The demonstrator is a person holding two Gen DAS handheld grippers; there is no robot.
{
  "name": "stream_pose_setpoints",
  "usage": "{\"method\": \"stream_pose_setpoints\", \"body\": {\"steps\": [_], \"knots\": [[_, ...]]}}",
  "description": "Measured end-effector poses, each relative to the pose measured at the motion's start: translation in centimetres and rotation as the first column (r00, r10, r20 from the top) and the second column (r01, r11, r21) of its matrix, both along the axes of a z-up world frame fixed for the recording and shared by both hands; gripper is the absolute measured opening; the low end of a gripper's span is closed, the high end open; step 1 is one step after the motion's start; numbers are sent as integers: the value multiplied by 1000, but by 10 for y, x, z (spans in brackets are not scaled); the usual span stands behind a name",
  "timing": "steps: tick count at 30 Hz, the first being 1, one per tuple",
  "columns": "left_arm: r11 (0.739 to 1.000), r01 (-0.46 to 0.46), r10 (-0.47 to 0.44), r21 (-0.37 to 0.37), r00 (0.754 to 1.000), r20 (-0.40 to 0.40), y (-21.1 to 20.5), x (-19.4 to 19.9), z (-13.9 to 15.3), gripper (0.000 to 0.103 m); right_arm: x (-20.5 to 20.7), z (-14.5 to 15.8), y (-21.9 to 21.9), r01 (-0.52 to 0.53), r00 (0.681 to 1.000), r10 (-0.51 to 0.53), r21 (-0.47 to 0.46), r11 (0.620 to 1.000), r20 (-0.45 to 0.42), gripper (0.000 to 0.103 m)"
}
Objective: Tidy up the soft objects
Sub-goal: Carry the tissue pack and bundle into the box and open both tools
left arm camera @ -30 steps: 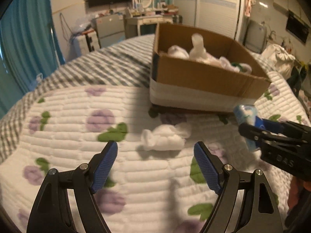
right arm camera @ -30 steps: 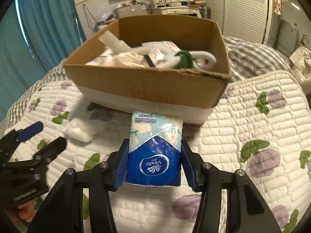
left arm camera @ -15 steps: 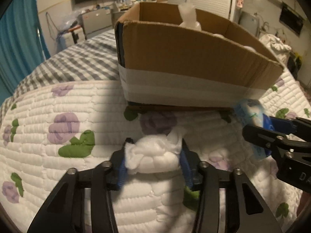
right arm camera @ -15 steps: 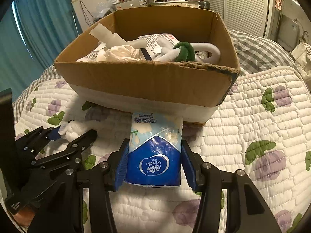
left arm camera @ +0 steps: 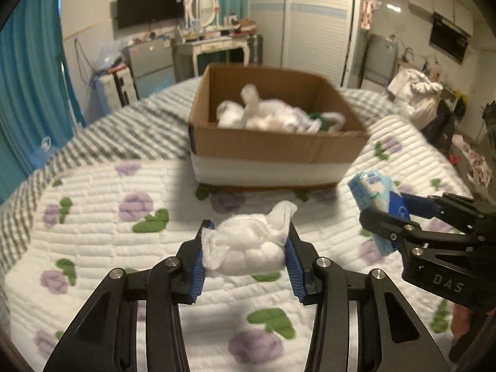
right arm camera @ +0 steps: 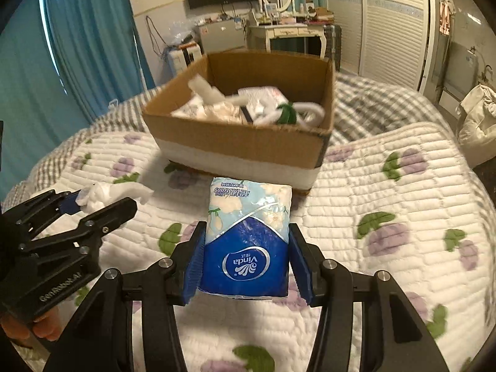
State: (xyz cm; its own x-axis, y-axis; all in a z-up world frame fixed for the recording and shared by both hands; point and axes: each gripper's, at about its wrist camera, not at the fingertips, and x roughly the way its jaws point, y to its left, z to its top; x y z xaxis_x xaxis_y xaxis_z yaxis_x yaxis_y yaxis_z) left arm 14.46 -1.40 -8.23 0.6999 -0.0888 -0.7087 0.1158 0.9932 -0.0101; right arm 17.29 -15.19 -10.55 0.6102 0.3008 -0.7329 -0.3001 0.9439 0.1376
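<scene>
My left gripper is shut on a crumpled white cloth bundle and holds it above the quilt, in front of the cardboard box. The bundle also shows in the right wrist view. My right gripper is shut on a blue and white Vinda tissue pack, lifted off the bed to the right of the left gripper. The pack also shows in the left wrist view. The box holds several white soft items and a green and white one.
The box stands on a bed with a white quilt with purple flowers and a grey checked blanket behind. Teal curtains, a dresser with a mirror and white wardrobe doors stand far behind.
My left gripper closed on the white cloth bundle and lifted it back from the box. My right gripper kept hold of the tissue pack and drew back a little.
</scene>
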Motion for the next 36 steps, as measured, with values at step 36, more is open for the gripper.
{"method": "stream_pose_setpoints", "body": {"steps": [36], "knots": [[1000,-13,9,22,985,172,-14,201,50,43,211,91,-11,27,981,-40,72,997,188,50]]}}
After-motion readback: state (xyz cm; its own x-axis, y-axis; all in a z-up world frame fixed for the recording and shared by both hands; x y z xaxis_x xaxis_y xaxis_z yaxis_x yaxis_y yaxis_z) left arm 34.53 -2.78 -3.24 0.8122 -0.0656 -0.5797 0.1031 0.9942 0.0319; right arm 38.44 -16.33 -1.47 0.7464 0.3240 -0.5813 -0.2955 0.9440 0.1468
